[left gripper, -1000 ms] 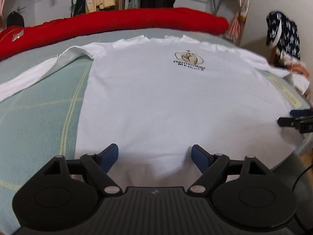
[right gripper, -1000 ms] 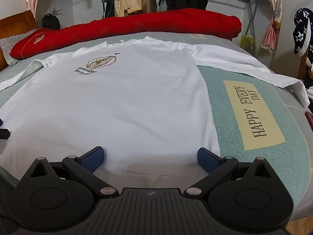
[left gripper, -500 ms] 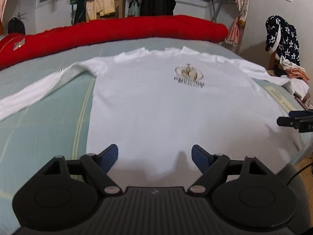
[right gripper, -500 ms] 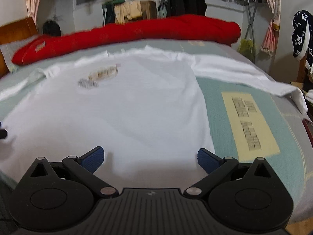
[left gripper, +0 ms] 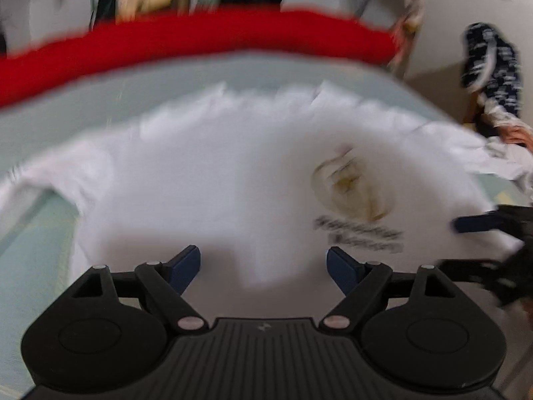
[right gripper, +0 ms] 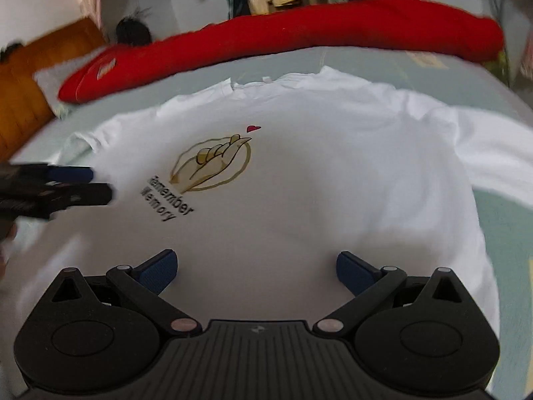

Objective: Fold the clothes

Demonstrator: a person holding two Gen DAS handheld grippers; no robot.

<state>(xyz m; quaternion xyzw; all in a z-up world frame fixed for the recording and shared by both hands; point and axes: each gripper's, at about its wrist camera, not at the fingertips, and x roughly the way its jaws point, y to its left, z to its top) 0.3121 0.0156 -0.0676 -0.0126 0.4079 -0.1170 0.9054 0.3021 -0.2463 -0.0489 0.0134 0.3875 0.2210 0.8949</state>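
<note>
Currently — step: approach, nothing folded yet | white T-shirt [right gripper: 333, 180] lies flat, print up, on the bed [right gripper: 519, 233] | left hand-held gripper [left gripper: 263, 265] and right hand-held gripper [right gripper: 256, 268] both gape wide over its body, holding nothing | next: likely pinch shoulders or sleeves [right gripper: 493, 153] | print [right gripper: 173, 200] reads "remember Memory"

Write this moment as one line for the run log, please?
stage: pre-fold | white T-shirt: flat on bed, print up | left gripper: open, empty | right gripper: open, empty
</note>
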